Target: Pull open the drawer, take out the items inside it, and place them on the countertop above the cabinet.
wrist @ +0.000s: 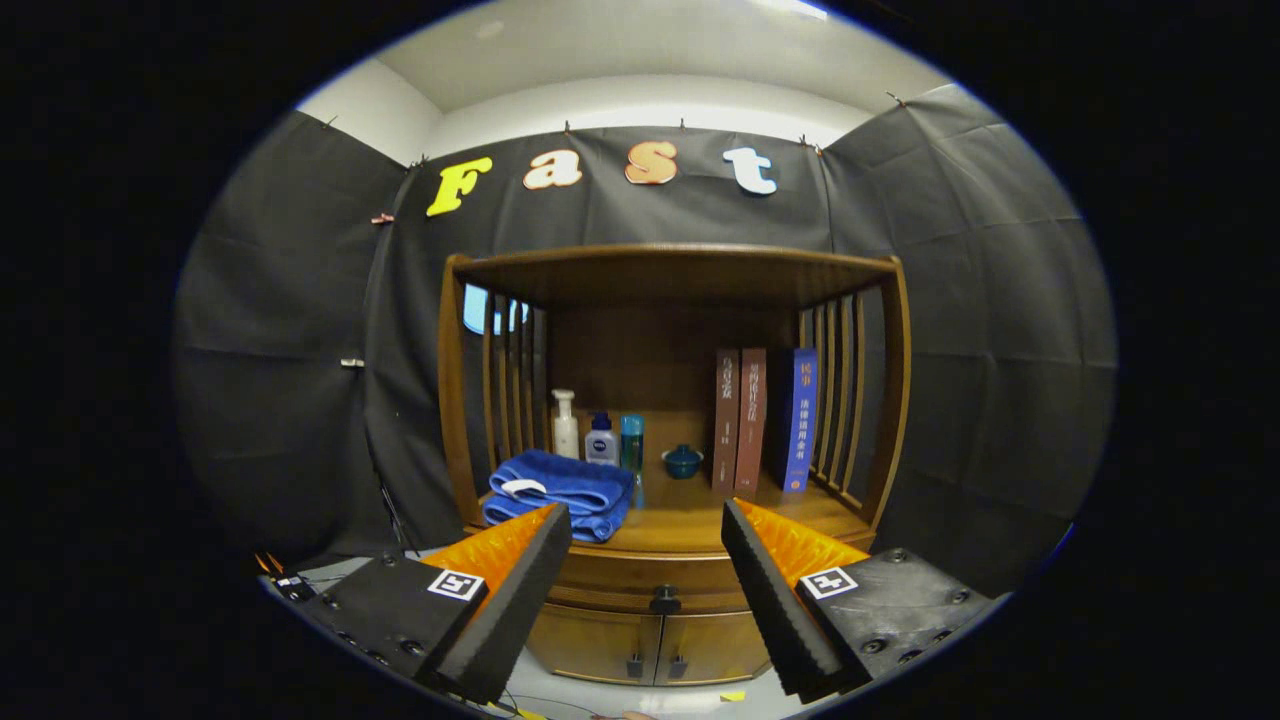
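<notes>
Ahead of the tool (646, 560), a wooden cabinet (670, 400) stands against the booth's black cloth wall. Its fingers (520, 590) are spread wide and grip nothing; between them shows the front of the closed drawer (640, 578), with a dark round knob (665, 600) at the middle of its lower edge. Below the drawer, two cabinet doors (650, 648) meet at a centre seam, each bearing a small dark pull near its top. Directly above the drawer lies the surface (700, 520), roofed by a wooden top and fenced at either side by vertical slats. At the surface's front left corner rests a folded blue towel (560, 492), just beyond the left finger's tip. Behind the towel, along the back edge, stand a white pump bottle (566, 425), a white bottle with a blue cap (601, 440) and a teal bottle (632, 445), close together in a row. Near the middle of the back edge sits a small dark-blue lidded pot (683, 462). Right of the pot stand two reddish-brown books (740, 420) side by side and, apart from them by a small gap, a blue book (800, 420) leaning slightly toward the right slats. Whatever the drawer contains is hidden.
</notes>
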Available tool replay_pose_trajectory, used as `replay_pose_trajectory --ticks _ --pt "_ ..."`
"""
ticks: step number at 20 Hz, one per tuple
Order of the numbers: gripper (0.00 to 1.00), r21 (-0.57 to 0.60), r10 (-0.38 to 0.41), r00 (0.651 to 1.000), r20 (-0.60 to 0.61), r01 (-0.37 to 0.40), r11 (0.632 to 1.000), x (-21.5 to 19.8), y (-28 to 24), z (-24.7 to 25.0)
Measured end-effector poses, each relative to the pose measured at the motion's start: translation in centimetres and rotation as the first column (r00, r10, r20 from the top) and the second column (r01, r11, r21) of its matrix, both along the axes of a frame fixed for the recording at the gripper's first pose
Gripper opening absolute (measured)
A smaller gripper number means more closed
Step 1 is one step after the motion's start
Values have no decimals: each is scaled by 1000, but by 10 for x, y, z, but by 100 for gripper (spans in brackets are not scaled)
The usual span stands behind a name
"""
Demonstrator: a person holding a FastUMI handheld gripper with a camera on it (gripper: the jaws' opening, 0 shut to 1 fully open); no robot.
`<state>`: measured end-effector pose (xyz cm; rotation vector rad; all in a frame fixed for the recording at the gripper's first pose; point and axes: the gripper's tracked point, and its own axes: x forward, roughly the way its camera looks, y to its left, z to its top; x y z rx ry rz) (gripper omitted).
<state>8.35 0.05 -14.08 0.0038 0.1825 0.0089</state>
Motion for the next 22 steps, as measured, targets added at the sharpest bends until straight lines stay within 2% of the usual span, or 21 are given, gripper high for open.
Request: replay_pose_trajectory --ticks 9,19,20,21,22 --pt "99 0 -12 988 -152 12 1000 52 -10 -116" --pt "96 38 -70 940 -333 88 995 85 -21 -232" --pt "94 35 -72 937 -343 90 995 90 -22 -241" --pt "86 28 -77 932 -355 93 995 91 -23 -247" --pt "85 23 -77 927 -367 92 996 94 -24 -255"
